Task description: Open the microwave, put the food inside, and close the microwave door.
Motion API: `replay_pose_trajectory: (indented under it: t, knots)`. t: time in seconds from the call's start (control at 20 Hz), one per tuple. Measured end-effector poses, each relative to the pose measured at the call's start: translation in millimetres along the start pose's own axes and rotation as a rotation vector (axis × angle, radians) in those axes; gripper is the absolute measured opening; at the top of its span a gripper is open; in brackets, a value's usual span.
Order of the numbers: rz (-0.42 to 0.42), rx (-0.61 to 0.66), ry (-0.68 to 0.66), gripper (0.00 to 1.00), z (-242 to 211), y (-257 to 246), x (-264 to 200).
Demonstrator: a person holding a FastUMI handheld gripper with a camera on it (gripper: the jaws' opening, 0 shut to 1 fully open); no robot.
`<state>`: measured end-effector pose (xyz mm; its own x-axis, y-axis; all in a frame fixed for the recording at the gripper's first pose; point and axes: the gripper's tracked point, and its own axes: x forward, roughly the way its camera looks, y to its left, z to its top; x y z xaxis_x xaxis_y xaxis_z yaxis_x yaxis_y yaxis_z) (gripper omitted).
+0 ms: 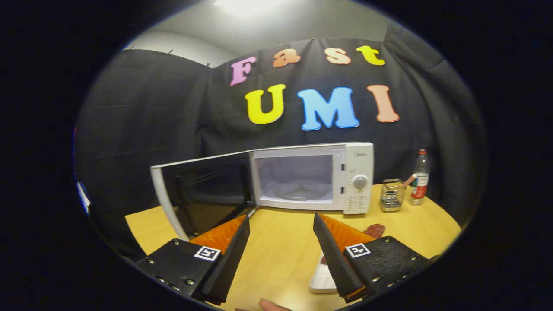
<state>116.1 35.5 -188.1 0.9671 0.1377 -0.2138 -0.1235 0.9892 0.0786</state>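
**Door wide open, gripper spread over the table**

Right now, starting at the far left, the microwave's dark-glassed, pale-framed door (196,192) is swung fully out, standing at a wide angle to the oven and reaching toward the near-left finger. Its lower corner sits just beyond that finger's tip. Moving along, the white boxy microwave oven (311,177) stands on the yellow wooden table (281,255), cavity exposed and lit, with the round glass turntable (301,192) resting bare on the cavity floor. On the oven's right side runs the white control panel with a grey round dial (360,182) and a keypad beneath it.

Down in front, the gripper (281,226) is spread wide, fingers well apart with only bare tabletop between them; nothing is held. Just past the right finger, a reddish-brown piece of food (375,230) lies flat on the table, partly hidden behind that finger, well short of the oven. Tucked under the same finger is a white flat tray-like object (322,280), mostly covered, so its exact kind is hard to tell. A fingertip (272,306) pokes in at the near edge below the gripper.

Further right, beside the microwave, stands a small wire mesh basket (392,195) with a pink-tipped stick leaning out, and just beside it an upright clear plastic bottle with a red cap (420,177).
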Motion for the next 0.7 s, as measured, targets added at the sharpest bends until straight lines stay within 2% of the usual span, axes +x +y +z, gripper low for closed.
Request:
replay_pose_trajectory:
  t: [0.1,0.35,0.5,0.65,0.7]
  knots:
    - [-0.085,-0.001,0.012,0.93,-3.4,-40.8,6.9]
    - [-0.189,0.089,0.076,0.95,-32.2,-108.2,25.9]
    - [-0.183,0.206,0.135,0.95,-60.1,-125.5,42.8]
    - [-0.087,0.385,0.181,0.92,-77.5,-116.2,52.9]
    - [-0.055,0.442,0.183,0.89,-79.5,-110.6,56.1]
